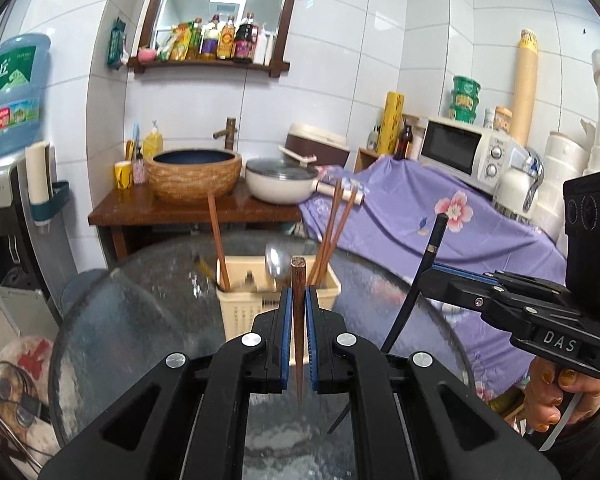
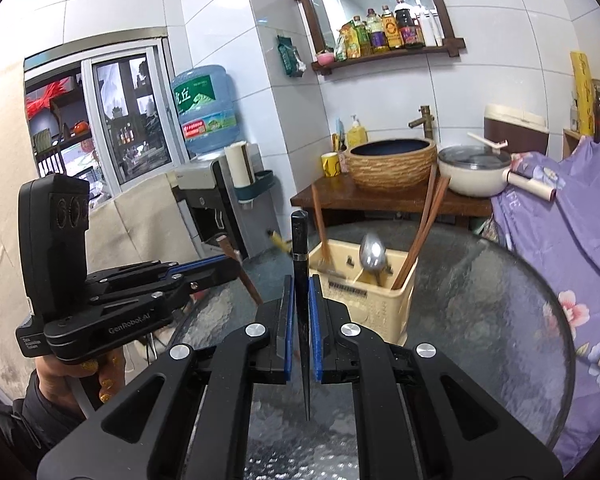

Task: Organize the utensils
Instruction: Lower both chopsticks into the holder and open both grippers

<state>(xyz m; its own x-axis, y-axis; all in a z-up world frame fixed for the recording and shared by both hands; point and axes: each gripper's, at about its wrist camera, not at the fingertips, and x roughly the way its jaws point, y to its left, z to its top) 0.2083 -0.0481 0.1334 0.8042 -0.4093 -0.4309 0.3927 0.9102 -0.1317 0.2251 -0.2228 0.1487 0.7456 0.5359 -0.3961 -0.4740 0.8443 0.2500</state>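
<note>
My left claw [image 1: 299,312] grips a brown wooden chopstick [image 1: 298,320]; my right claw [image 2: 301,316] pinches a black chopstick [image 2: 301,280], seemingly above the round glass desk [image 2: 480,300].

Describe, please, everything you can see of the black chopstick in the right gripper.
The black chopstick is slim, glossy and dark, with a square butt, a thin metal ring just below it, and a taper to a fine point. It stands nearly upright, butt up, clamped between the blue pads of the right gripper, its tip above the glass table. Only the pads touch it.
</note>
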